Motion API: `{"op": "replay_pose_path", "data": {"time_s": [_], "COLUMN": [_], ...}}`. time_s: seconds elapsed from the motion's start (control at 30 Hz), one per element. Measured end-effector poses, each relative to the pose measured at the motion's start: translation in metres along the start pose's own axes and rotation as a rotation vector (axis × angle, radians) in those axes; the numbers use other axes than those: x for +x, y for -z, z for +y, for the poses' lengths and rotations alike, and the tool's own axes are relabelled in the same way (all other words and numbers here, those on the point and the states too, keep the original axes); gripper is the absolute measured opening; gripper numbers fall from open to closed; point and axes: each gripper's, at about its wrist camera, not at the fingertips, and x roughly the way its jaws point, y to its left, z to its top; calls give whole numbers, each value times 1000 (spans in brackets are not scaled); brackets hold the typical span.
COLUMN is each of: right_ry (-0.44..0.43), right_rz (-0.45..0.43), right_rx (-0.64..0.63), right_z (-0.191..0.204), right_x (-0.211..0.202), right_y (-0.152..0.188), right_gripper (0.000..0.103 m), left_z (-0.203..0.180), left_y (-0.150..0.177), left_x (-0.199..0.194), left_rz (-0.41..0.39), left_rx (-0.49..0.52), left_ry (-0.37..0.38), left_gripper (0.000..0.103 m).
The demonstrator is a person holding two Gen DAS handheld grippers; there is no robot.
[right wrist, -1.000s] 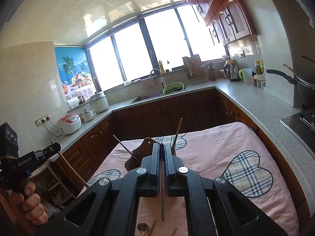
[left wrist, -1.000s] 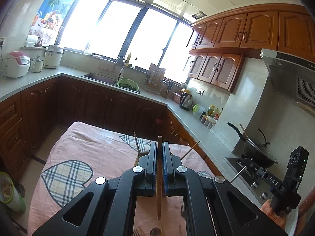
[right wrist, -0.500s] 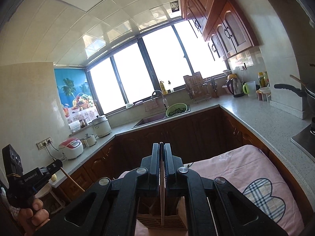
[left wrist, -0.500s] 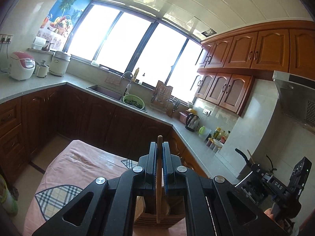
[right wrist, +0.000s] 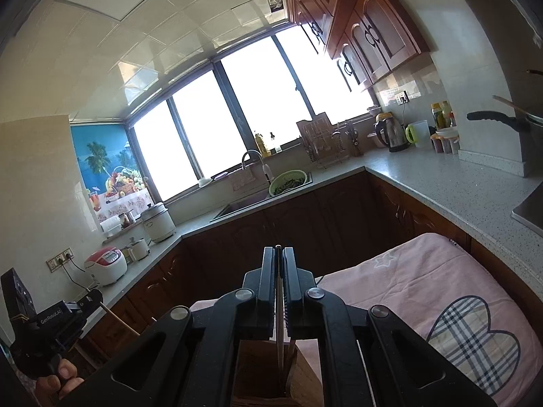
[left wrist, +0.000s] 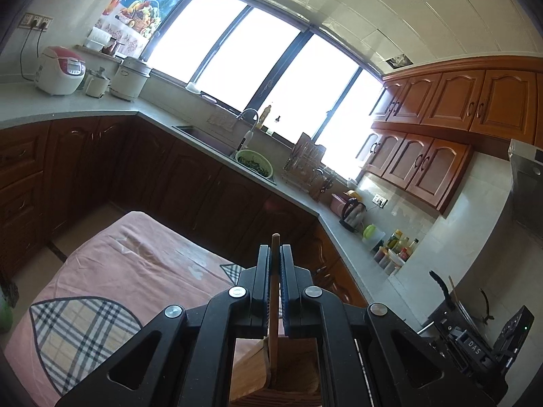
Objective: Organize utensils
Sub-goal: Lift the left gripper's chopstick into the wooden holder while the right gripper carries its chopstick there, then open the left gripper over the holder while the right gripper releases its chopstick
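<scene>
My left gripper (left wrist: 275, 251) is shut on a slim wooden utensil handle (left wrist: 273, 291). The handle runs down between the pads, and its lower end sits in the wooden utensil holder (left wrist: 288, 376) directly below. My right gripper (right wrist: 278, 252) is shut on a thin pale utensil (right wrist: 279, 308) whose lower end reaches into the same wooden holder (right wrist: 258, 369). Each gripper shows in the other's view: the right gripper (left wrist: 475, 349) at lower right, and the left gripper (right wrist: 51, 322), held by a hand, at lower left. The holder's inside is mostly hidden by the gripper bodies.
The holder stands on a table under a pink cloth (left wrist: 135, 271) with plaid hearts (right wrist: 475, 339). Dark wood cabinets and a grey counter wrap around, with a sink and green colander (left wrist: 254, 162), a kettle (right wrist: 390, 132), rice cookers (left wrist: 61, 69) and a wok (left wrist: 454, 302).
Both grippers moved forward and down until the holder, earlier ahead on the table, lies right beneath the fingers. The loose utensils near the table's front edge have left view.
</scene>
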Motion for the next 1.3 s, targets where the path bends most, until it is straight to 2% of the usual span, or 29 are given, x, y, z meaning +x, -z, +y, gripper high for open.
{"op": "replay_pose_path", "data": {"time_s": [0.13, 0.33, 0.4, 0.5, 0.63, 0.83, 0.87, 0.97, 1.03, 1.1, 1.17, 1.23, 1.3], "right_ry": [2, 9, 5, 7, 8, 7, 4, 1, 2, -13, -15, -27, -38], "right_rz": [30, 78, 98, 101, 118, 136, 142, 157, 160, 147, 132, 131, 129], "right_rx": [27, 33, 29, 18, 24, 23, 27, 34, 34, 46, 49, 64, 87], "right_z": [-8, -11, -9, -7, -9, -9, -10, -12, -12, -13, -14, -16, -19], "right_x": [13, 28, 33, 33, 36, 38, 39, 40, 39, 34, 28, 24, 19], "right_y": [18, 35, 40, 42, 39, 36, 36, 35, 34, 32, 30, 29, 29], "right_gripper": [4, 4, 4, 4, 4, 5, 9, 11, 21, 58, 62, 66, 82], "left_z": [-6, -30, -37, -45, -47, -29, -28, -26, -27, -27, -27, -26, -25], "left_y": [11, 31, 33, 30, 20, 13, 12, 9, 8, 6, 6, 5, 6], "left_x": [21, 47, 53, 57, 61, 45, 46, 47, 44, 40, 36, 31, 22], "left_rz": [11, 47, 72, 66, 82, 98, 107, 120, 108, 99, 103, 102, 98], "left_rx": [16, 123, 156, 191, 184, 186, 186, 177, 174, 166, 156, 147, 144], "left_ry": [-13, -27, -26, -33, -27, -22, -24, -21, -32, -33, -35, -36, -51], "left_gripper": [3, 3, 4, 4, 4, 4, 5, 15, 32, 39, 50, 65, 77]}}
